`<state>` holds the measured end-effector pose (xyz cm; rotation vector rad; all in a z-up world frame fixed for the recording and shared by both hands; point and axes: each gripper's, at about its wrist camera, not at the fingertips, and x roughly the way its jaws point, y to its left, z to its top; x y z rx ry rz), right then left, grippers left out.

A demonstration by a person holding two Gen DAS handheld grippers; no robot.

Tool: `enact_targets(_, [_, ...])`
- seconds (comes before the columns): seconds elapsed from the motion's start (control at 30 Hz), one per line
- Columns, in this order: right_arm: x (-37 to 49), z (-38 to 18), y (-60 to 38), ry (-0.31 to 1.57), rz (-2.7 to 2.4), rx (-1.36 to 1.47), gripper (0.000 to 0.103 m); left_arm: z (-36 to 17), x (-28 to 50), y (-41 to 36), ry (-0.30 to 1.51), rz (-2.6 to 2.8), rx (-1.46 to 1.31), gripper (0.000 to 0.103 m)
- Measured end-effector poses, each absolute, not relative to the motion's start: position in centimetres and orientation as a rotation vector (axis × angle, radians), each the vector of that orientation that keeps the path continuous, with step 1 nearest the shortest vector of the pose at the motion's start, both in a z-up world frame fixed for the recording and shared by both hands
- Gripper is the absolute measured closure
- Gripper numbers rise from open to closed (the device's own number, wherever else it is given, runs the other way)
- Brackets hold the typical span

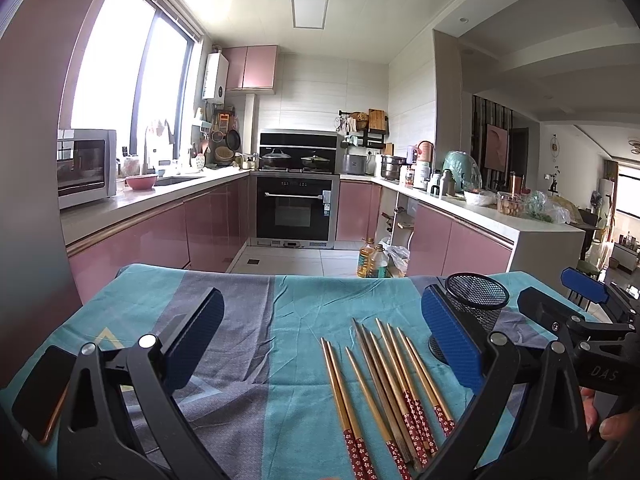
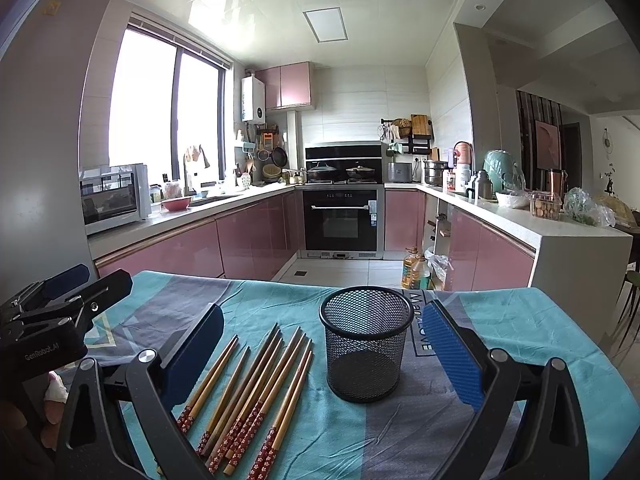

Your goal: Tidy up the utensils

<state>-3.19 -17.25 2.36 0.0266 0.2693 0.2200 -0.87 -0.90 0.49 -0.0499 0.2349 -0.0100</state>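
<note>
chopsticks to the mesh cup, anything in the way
Nothing visible. The chopsticks lie loose on the tablecloth, just left of the upright, empty mesh cup, with bare cloth between them.

A teal-and-grey tablecloth point(image 2: 304, 432), pink cabinets point(image 2: 256, 236), oven point(image 2: 340, 220), microwave point(image 2: 114, 198)

You have one black wire-mesh cylindrical cup point(image 2: 366, 344) on the cloth. Beside it lie the wooden chopsticks with red flowered ends point(image 2: 248, 396): you can count at least eight, but they overlap, so the exact number cannot be told. On the floor stand two clear plastic bottles of yellow oil point(image 2: 412, 268). The stove carries two dark lidded pots point(image 2: 322, 170). The counter by the window holds one pink round bowl point(image 2: 176, 203) and one white countertop oven point(image 2: 112, 200). One rectangular light panel point(image 2: 325, 25) sits in the ceiling.
</note>
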Motion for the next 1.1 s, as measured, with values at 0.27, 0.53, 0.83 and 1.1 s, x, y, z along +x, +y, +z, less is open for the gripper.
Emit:
enact_targets(0.27, [-3.16,2.61,-17.33,0.267,0.219,0.028,0.007,0.57,-0.92,-1.08,0.230,-0.007,-0.045,0.006])
enact_targets(0.53, [-3.16,2.77,-17.33,0.266,0.219,0.028,0.007,0.68,-1.06,-1.35,0.212,-0.003,-0.039,0.006])
enact_targets(0.83, [-3.19,2.70,-17.46,0.264,0.216,0.030,0.007,0.73,-1.12,-1.55,0.197,-0.001,-0.029,0.006])
enact_targets(1.1, [-3.20,2.74,-17.53,0.263,0.219,0.031,0.007,0.72,-1.23,-1.62,0.191,0.003,-0.024,0.006])
